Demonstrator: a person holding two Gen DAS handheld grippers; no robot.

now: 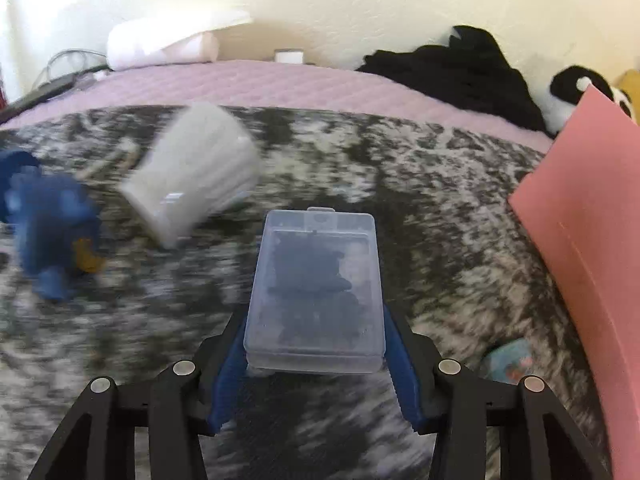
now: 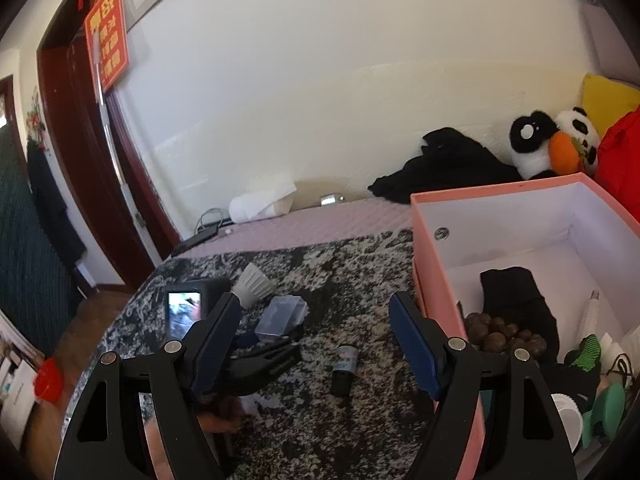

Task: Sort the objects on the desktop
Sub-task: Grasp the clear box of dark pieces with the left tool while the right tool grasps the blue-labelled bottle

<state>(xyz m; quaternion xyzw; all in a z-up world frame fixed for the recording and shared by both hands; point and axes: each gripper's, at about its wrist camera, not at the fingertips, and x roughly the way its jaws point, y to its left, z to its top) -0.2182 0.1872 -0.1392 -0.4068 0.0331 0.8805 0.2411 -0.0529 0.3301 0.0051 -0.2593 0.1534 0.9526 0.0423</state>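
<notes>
My left gripper [image 1: 315, 340] is shut on a clear plastic case [image 1: 314, 280] with dark contents, held above the speckled black-and-white tabletop [image 1: 440, 220]. The right wrist view shows the same case [image 2: 280, 316] in the left gripper [image 2: 268, 354]. My right gripper [image 2: 316, 304] stands open and holds nothing, just left of the pink box [image 2: 436, 280]. A small dark bottle [image 2: 344, 368] lies on the table below it. A white ribbed object [image 1: 192, 172] and a blurred blue toy [image 1: 48, 220] lie at the left.
The pink box's wall [image 1: 592, 220] rises at the right; inside are a black cloth [image 2: 516, 300], brown nuts [image 2: 500, 332] and green items [image 2: 604, 408]. A pink quilt [image 1: 280, 84], black clothing [image 1: 460, 68] and a panda plush [image 2: 536, 144] lie behind the table.
</notes>
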